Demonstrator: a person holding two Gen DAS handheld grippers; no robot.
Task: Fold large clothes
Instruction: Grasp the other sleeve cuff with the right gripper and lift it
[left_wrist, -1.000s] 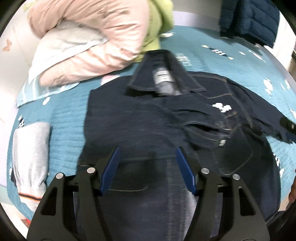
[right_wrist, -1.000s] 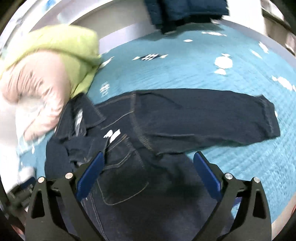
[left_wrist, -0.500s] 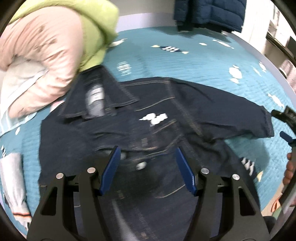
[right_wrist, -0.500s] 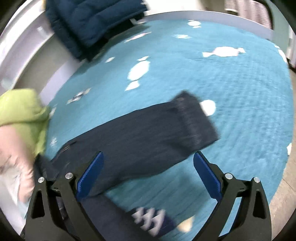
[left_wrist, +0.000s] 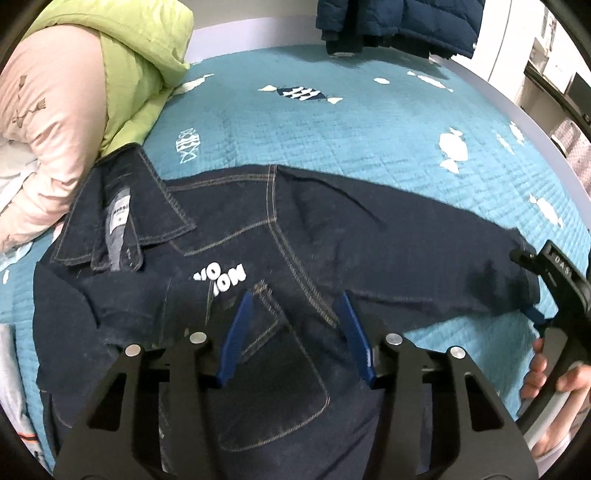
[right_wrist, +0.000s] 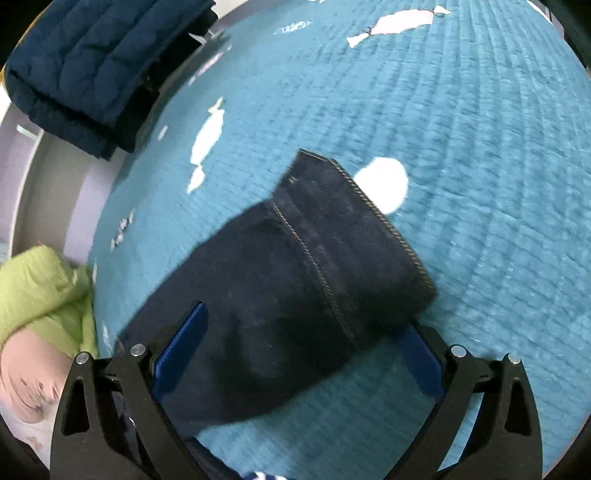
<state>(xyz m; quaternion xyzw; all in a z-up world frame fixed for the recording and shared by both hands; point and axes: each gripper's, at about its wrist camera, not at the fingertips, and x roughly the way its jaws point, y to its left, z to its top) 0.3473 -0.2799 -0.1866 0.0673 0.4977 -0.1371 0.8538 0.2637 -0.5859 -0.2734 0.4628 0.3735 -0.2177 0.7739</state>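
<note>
Denim jacket (left_wrist: 280, 258) lies flat on the teal bed (left_wrist: 332, 129). Left gripper (left_wrist: 295, 314) hovers spread above its chest; right gripper (right_wrist: 299, 332), wide apart, seemingly straddles the blurred sleeve cuff (right_wrist: 351, 236), gripping nothing.

jacket (left_wrist: 280, 258): lies across the frame's middle on the bedspread (left_wrist: 332, 129)
sleeve (right_wrist: 314, 266): mid-frame, between the right gripper (right_wrist: 301, 349) fingers
bedding pile (left_wrist: 74, 103): upper left
folded coat (left_wrist: 399, 22): top, behind the jacket

A teal quilted bedspread (left_wrist: 332, 122) with white fish prints is seen; a lime-green puffer jacket (left_wrist: 136, 55), pink garment (left_wrist: 48, 122) and navy quilted jacket (right_wrist: 92, 62) are piled at its edges.
</note>
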